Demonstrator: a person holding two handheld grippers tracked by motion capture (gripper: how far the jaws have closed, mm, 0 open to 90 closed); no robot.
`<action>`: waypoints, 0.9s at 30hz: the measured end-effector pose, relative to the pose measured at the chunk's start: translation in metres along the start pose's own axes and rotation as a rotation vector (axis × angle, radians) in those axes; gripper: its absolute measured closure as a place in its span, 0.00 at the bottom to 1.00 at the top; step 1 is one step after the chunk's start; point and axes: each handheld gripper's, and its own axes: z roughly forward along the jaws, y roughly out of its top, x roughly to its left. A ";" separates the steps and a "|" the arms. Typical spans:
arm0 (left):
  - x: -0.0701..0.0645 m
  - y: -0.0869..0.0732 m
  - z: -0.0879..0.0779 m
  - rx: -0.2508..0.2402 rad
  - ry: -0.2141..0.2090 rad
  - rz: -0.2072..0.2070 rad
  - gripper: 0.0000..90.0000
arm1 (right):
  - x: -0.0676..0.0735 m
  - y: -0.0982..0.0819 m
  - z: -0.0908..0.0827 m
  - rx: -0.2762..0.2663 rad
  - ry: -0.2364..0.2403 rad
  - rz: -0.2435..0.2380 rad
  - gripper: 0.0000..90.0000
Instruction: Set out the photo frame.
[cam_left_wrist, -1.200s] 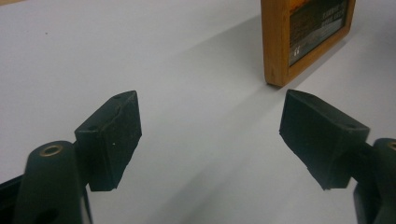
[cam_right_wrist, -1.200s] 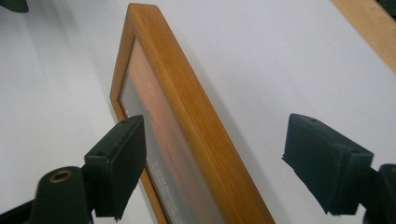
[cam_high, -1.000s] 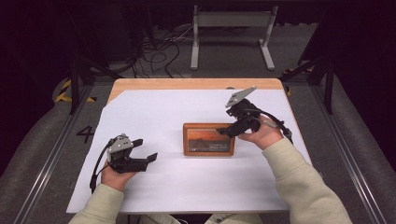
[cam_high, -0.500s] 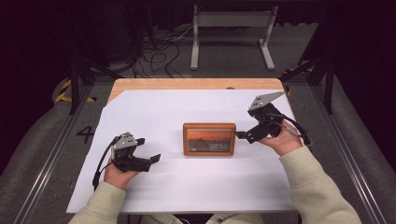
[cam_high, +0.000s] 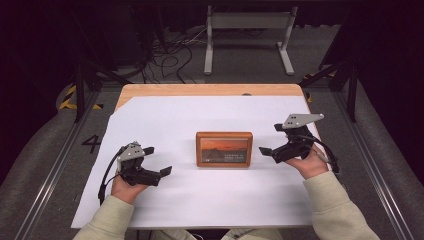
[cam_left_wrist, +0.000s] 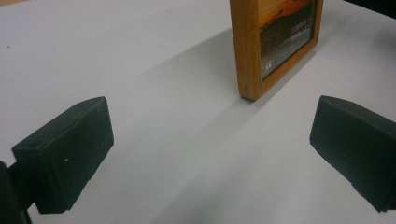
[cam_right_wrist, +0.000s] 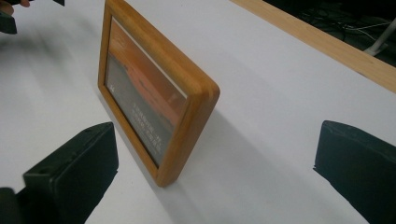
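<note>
Beside the picture frame (cam_high: 224, 149) — both claws just opened wide, empty.

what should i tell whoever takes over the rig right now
Left hand-held gripper: open, holding nothing, left of the picture frame.
Right hand-held gripper: open, holding nothing, close to the frame's right end, not touching; both sets of jaws have just been opening.
Frame: stands upright mid-table on the white sheet, picture facing the person.
Done: frame standing free.
Left: nothing evident; confirm it stays up.
</note>
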 end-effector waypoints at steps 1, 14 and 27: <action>0.000 -0.001 -0.002 -0.009 0.005 -0.003 0.00 | 0.000 -0.003 0.000 -0.005 0.000 0.001 0.00; -0.005 -0.003 -0.009 -0.054 0.012 0.015 0.01 | 0.006 -0.045 -0.003 -0.085 -0.003 0.076 0.00; -0.006 -0.010 -0.013 -0.063 0.004 0.009 0.02 | 0.010 -0.086 0.000 -0.162 -0.037 0.110 0.00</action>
